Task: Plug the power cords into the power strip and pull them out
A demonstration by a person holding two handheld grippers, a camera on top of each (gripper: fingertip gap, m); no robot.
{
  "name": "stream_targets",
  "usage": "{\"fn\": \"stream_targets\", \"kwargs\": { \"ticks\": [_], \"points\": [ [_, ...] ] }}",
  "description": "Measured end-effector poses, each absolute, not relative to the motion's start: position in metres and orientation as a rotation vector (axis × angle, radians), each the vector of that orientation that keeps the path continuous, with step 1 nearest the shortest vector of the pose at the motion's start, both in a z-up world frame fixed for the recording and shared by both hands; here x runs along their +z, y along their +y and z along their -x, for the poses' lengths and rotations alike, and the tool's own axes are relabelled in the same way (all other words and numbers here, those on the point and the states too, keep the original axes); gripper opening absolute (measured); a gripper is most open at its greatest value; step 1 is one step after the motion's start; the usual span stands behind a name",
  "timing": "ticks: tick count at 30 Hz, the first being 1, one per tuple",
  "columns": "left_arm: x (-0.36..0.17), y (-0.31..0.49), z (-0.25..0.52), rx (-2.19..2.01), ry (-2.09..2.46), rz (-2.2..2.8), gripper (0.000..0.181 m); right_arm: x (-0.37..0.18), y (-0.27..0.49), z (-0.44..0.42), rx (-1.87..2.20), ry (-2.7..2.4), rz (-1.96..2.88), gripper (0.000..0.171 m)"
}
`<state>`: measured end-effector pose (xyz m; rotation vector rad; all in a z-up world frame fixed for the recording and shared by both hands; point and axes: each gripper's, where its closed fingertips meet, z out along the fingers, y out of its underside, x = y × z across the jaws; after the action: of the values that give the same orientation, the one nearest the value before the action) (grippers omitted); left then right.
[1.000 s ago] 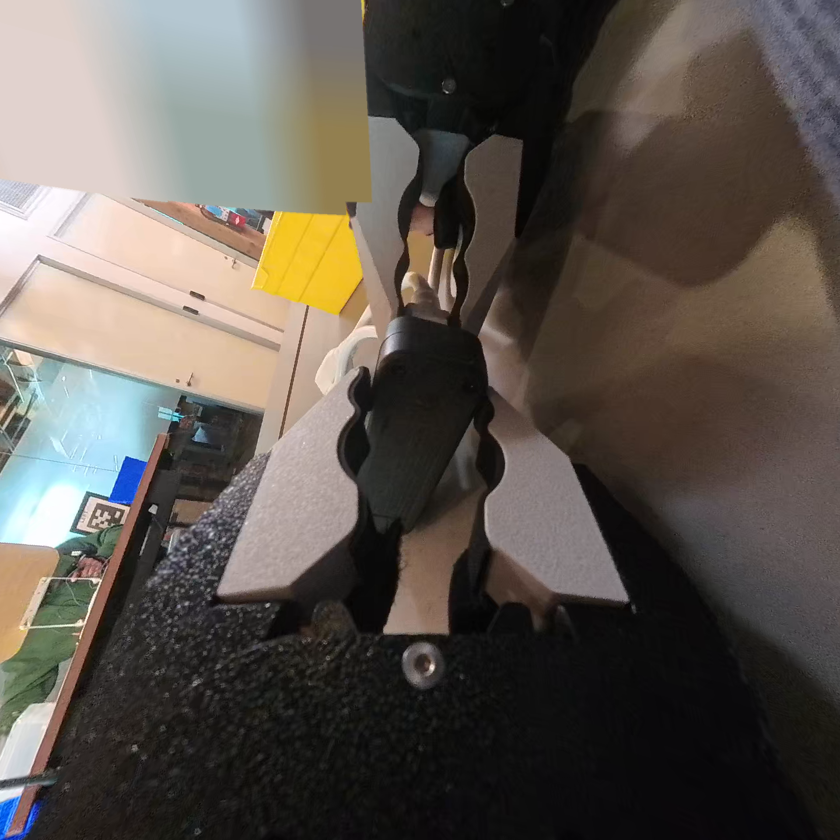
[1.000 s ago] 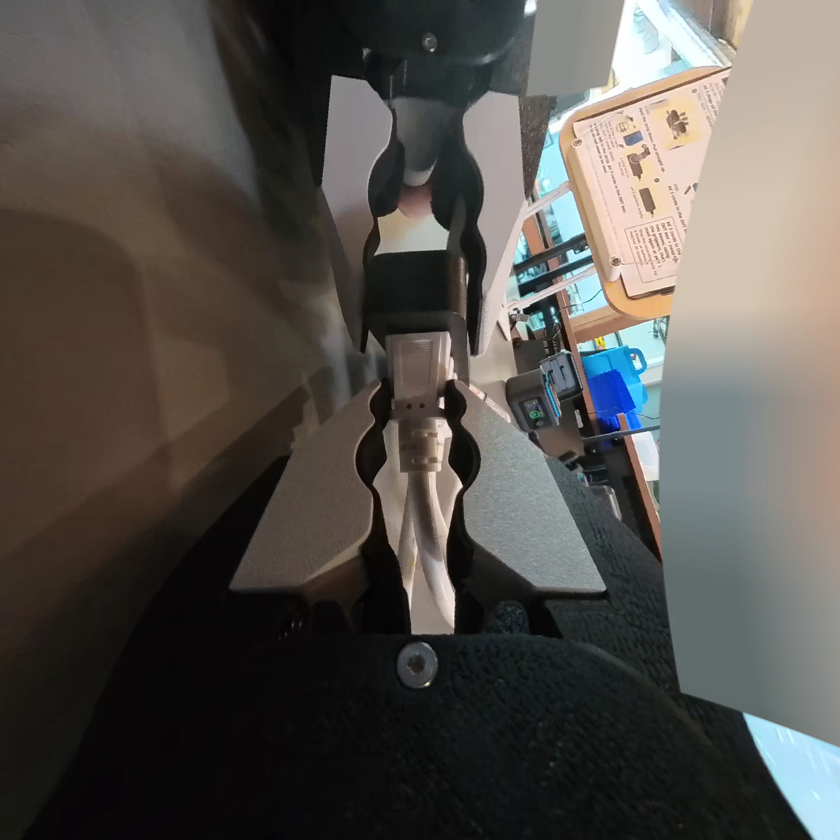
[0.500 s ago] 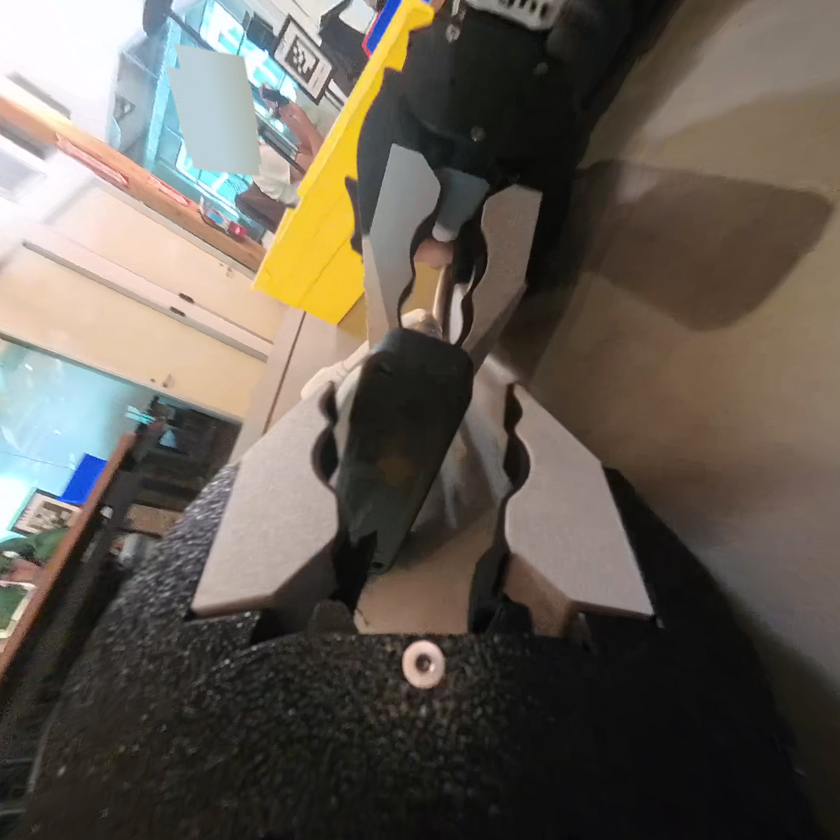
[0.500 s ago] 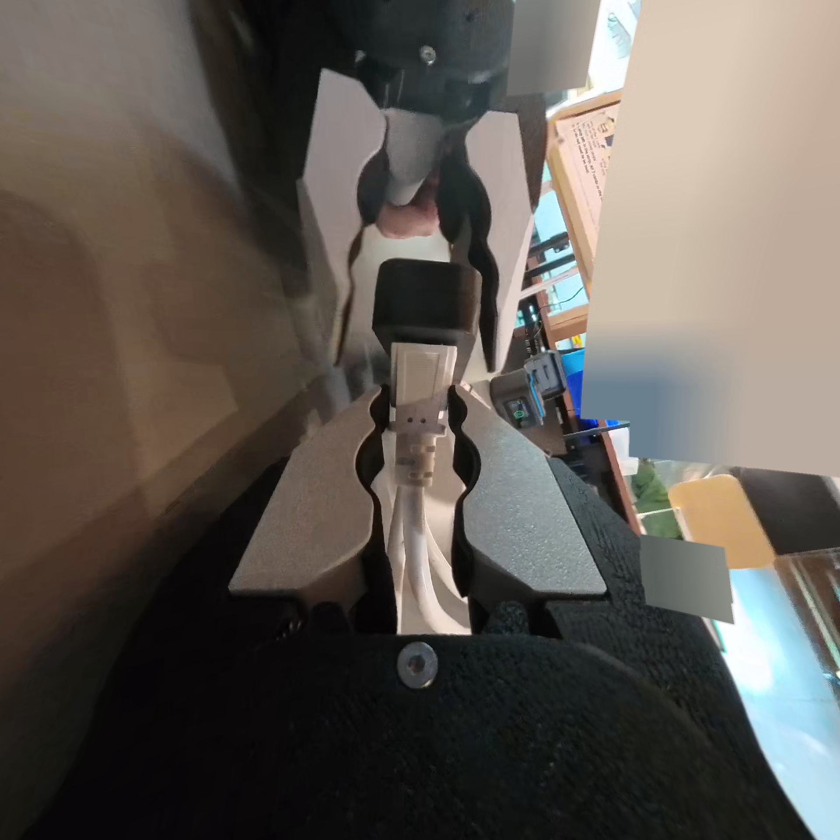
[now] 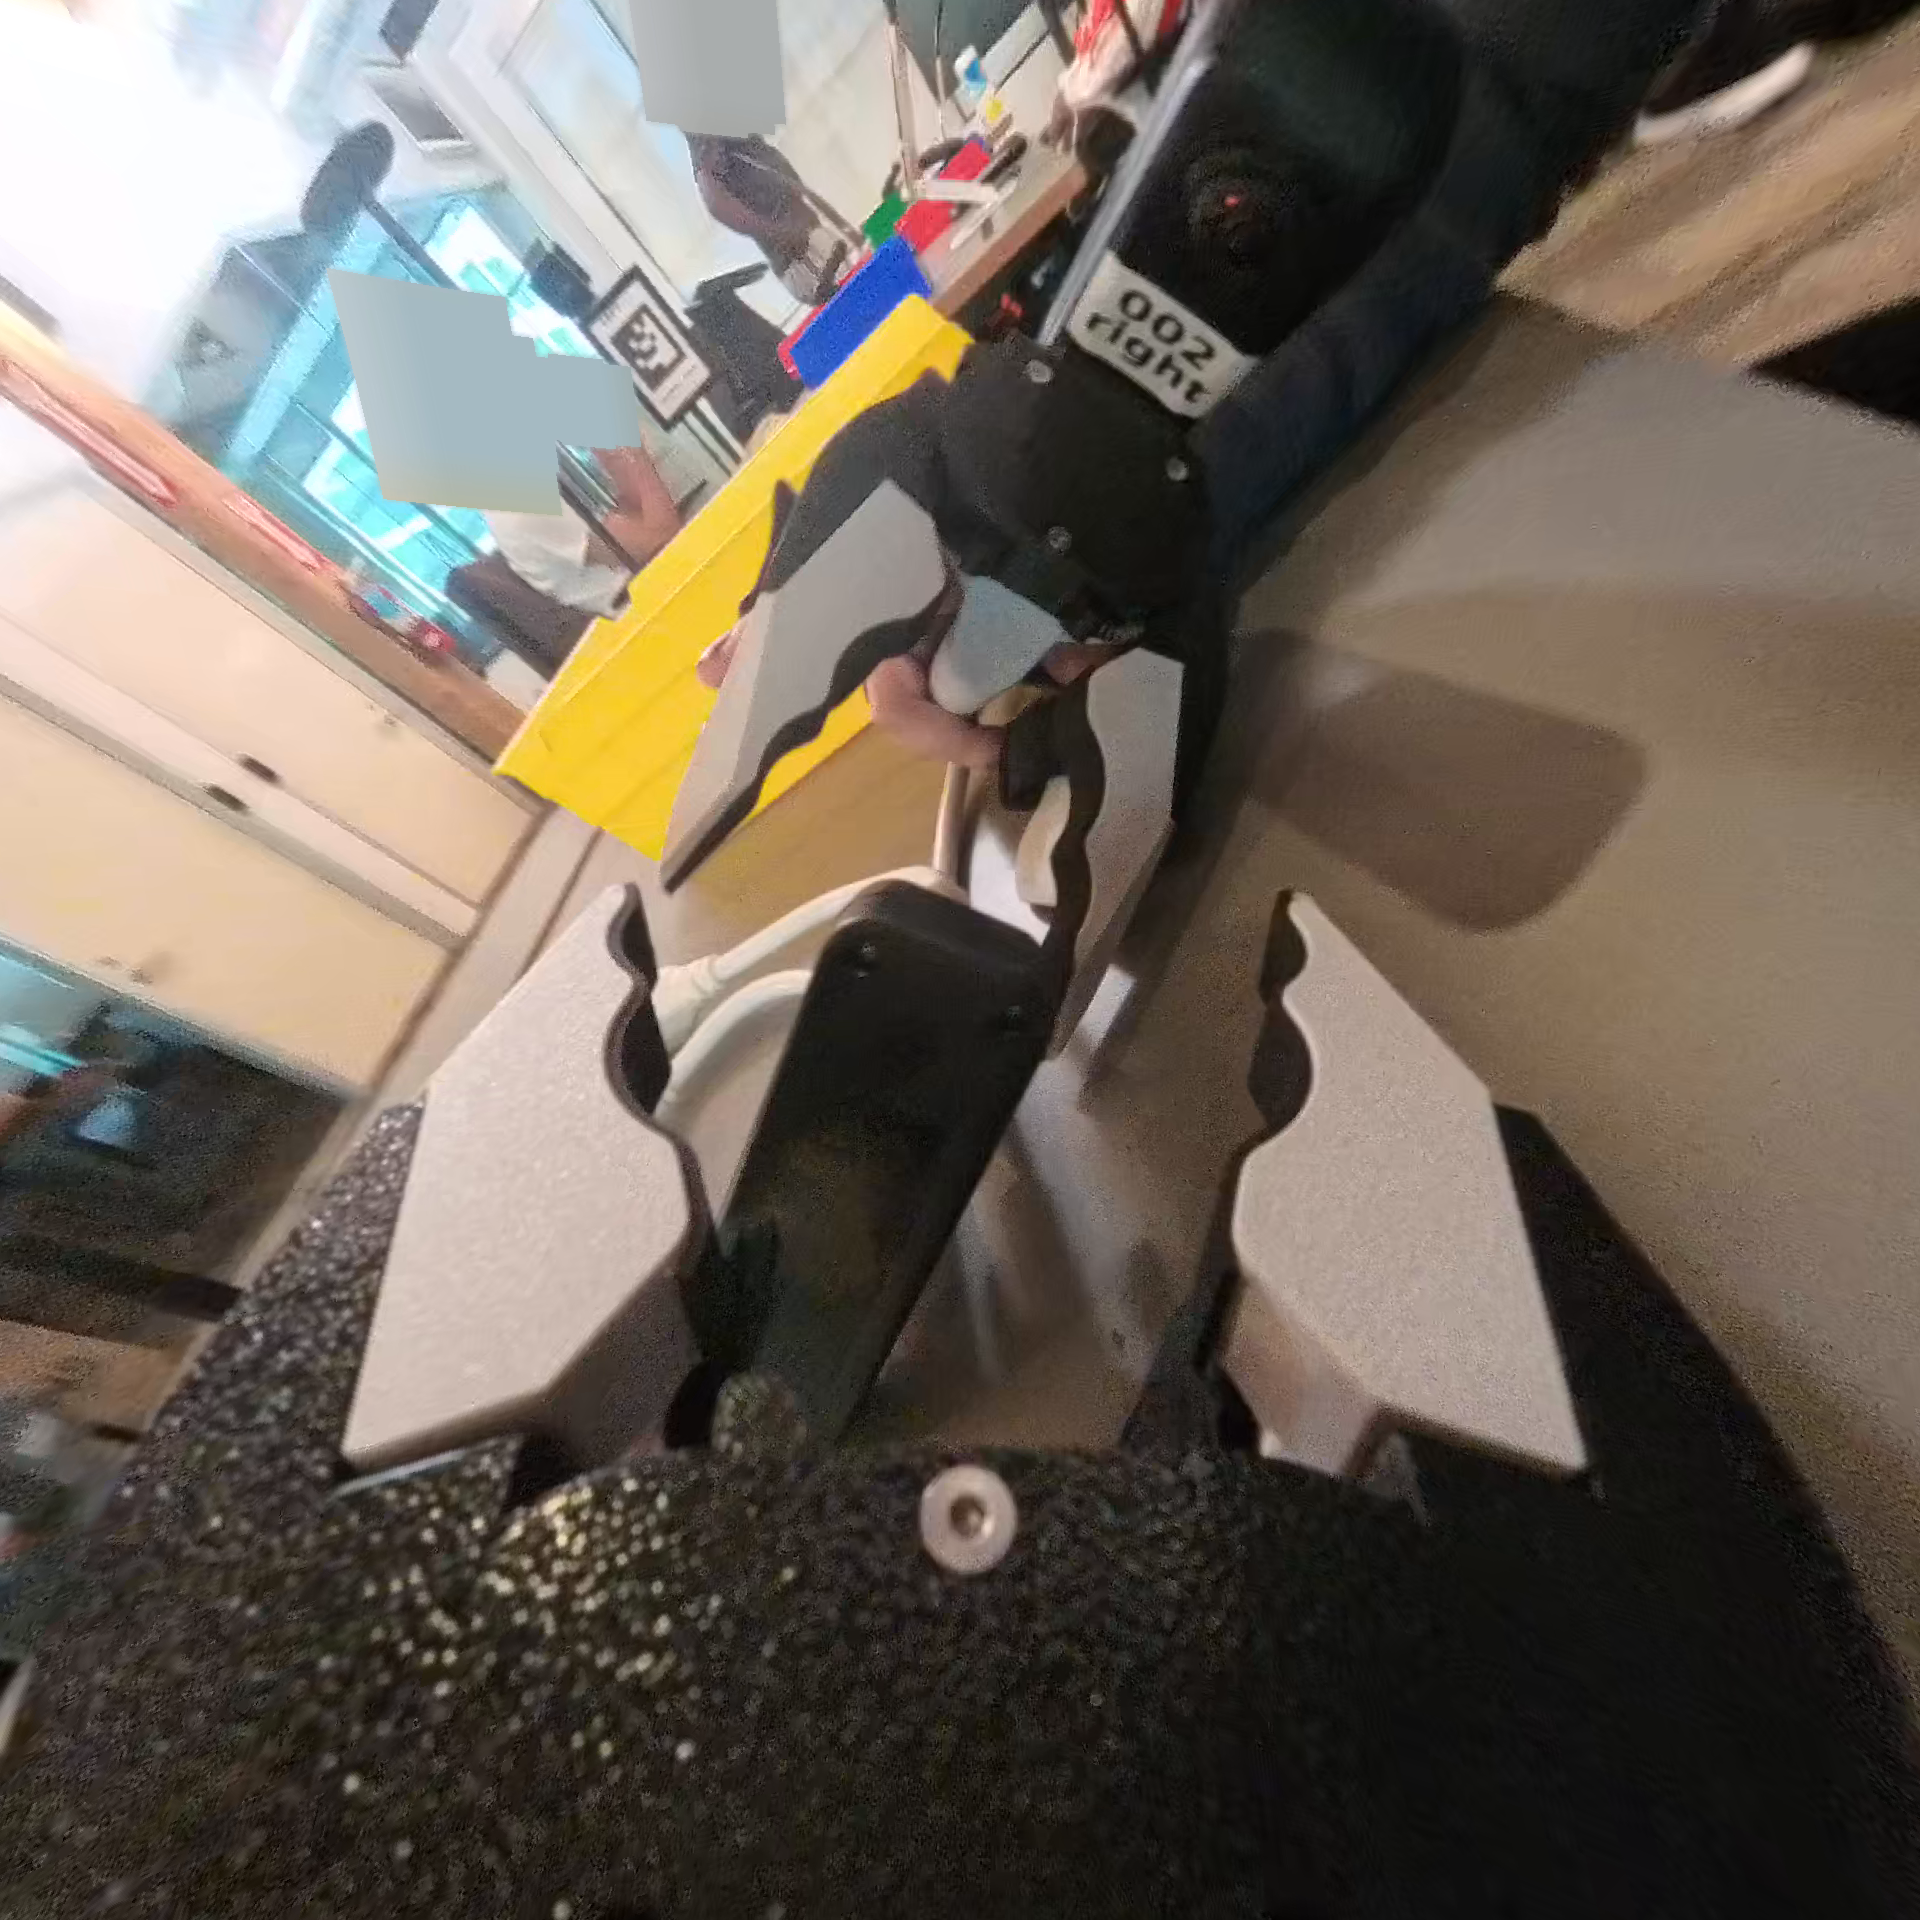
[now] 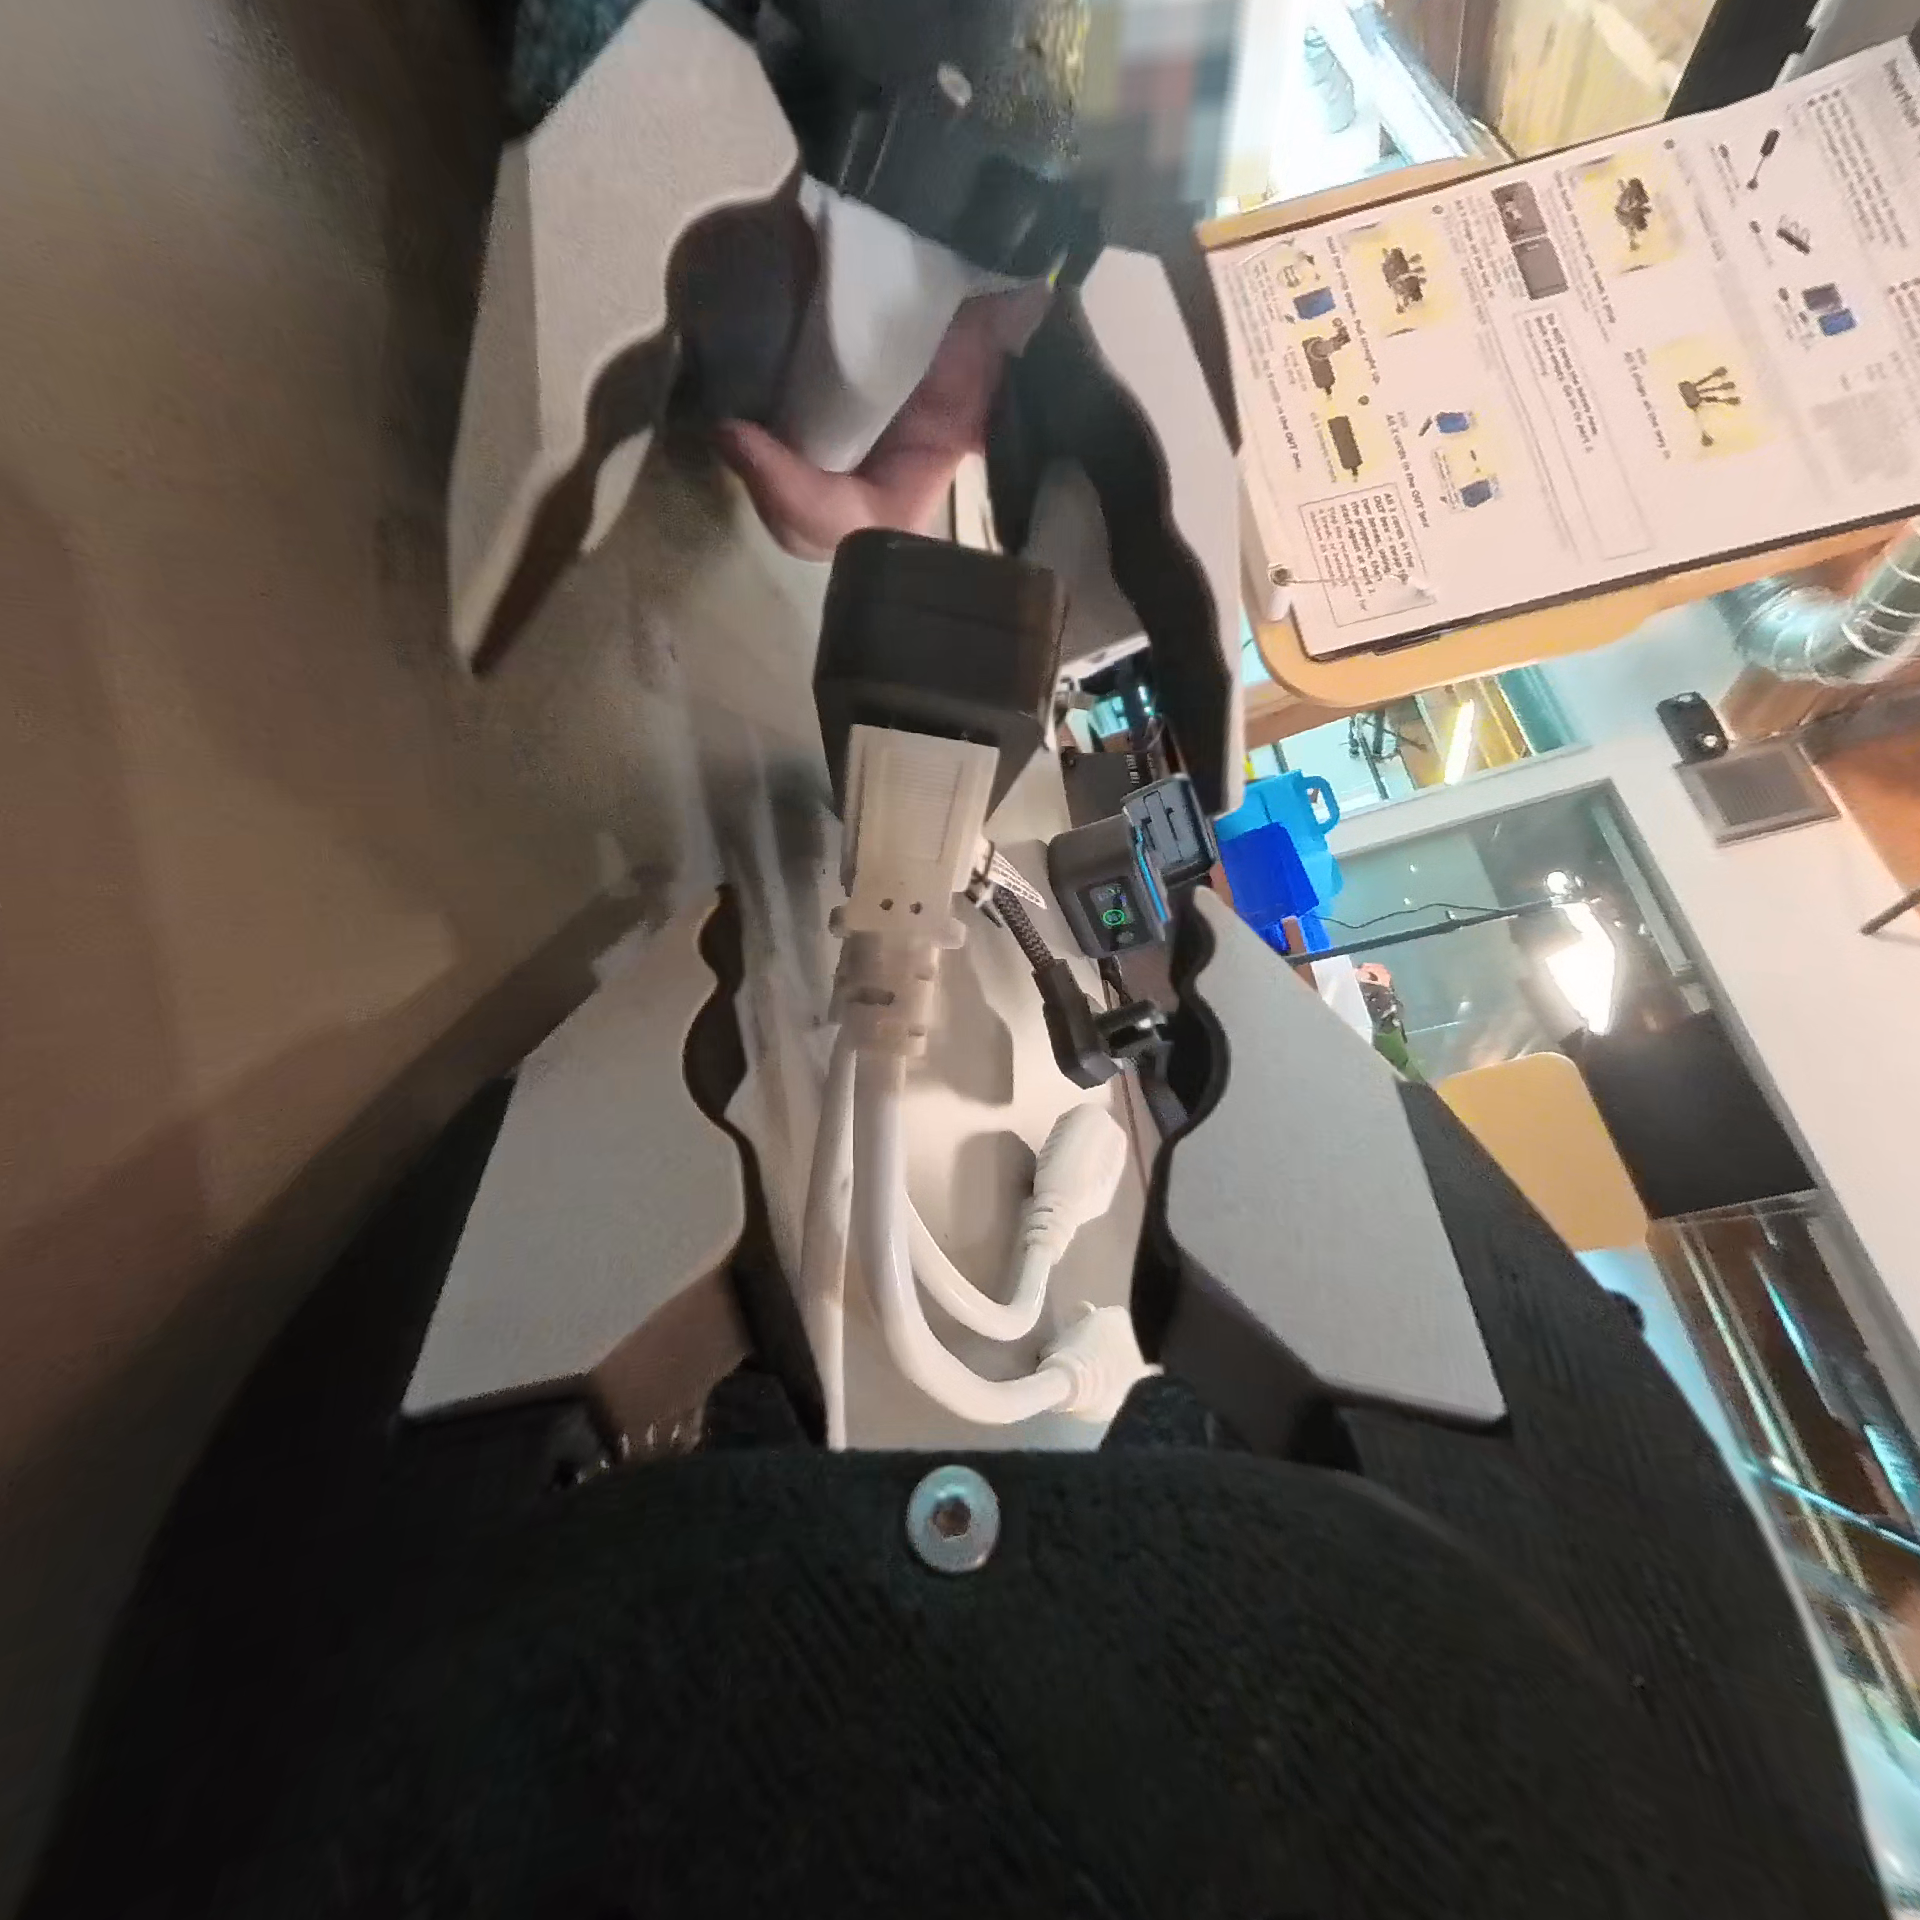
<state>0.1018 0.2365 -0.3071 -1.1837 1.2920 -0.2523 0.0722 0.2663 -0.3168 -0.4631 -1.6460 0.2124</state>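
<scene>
Between the left gripper (image 5: pixel 956 1049)'s wide-spread, wavy-edged grey fingers lies the smooth black power strip (image 5: pixel 894 1132), apparently ungripped. The right gripper (image 6: pixel 956 997) is likewise wide open around the ribbed white power cord plug (image 6: pixel 904 831), seated in the strip's end. Both tilt above the beige tabletop (image 5: pixel 1558 935).

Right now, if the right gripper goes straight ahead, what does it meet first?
Probably the white plug, seated in the black power strip, dead ahead of the open right gripper. Depth is unclear; the left gripper lies beyond.

A yellow bin (image 5: pixel 665 686) lies past the beige table (image 5: pixel 1558 883); an instruction sheet (image 6: pixel 1621 343) hangs behind.
</scene>
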Motion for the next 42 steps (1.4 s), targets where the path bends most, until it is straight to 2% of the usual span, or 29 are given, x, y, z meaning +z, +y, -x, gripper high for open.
{"fn": "stream_targets", "kwargs": {
  "ticks": [3, 6, 11, 13, 16, 17, 23, 26, 42],
  "points": [
    [-0.303, 0.251, -0.093, -0.292, 1.215, 1.249, 0.109, -0.311, 0.265, -0.078, 0.254, -1.628, 0.497, 0.087],
    [-0.310, 0.254, -0.090, -0.214, 1.256, 1.248, 0.091, -0.309, 0.268, -0.081, 0.267, -1.620, 0.545, 0.086],
    [-0.317, 0.253, -0.089, -0.048, 1.329, 1.168, 0.053, -0.308, 0.271, -0.084, 0.322, -1.603, 0.641, 0.065],
    [-0.317, 0.254, -0.089, -0.063, 1.330, 1.183, 0.053, -0.310, 0.270, -0.083, 0.314, -1.616, 0.627, 0.062],
    [-0.316, 0.254, -0.089, -0.070, 1.340, 1.175, 0.052, -0.321, 0.266, -0.080, 0.314, -1.683, 0.636, 0.038],
    [-0.316, 0.254, -0.089, -0.071, 1.342, 1.172, 0.052, -0.324, 0.265, -0.079, 0.321, -1.696, 0.644, 0.035],
    [-0.316, 0.254, -0.088, -0.072, 1.349, 1.170, 0.051, -0.328, 0.257, -0.072, 0.375, -1.714, 0.623, 0.036],
    [-0.316, 0.254, -0.088, -0.070, 1.351, 1.173, 0.048, -0.326, 0.262, -0.067, 0.250, -1.678, 0.539, 0.025],
    [-0.328, 0.240, -0.085, 0.082, 1.408, 1.221, 0.051, -0.334, 0.252, -0.075, 0.212, -1.741, 0.526, 0.025]
  ]
}}
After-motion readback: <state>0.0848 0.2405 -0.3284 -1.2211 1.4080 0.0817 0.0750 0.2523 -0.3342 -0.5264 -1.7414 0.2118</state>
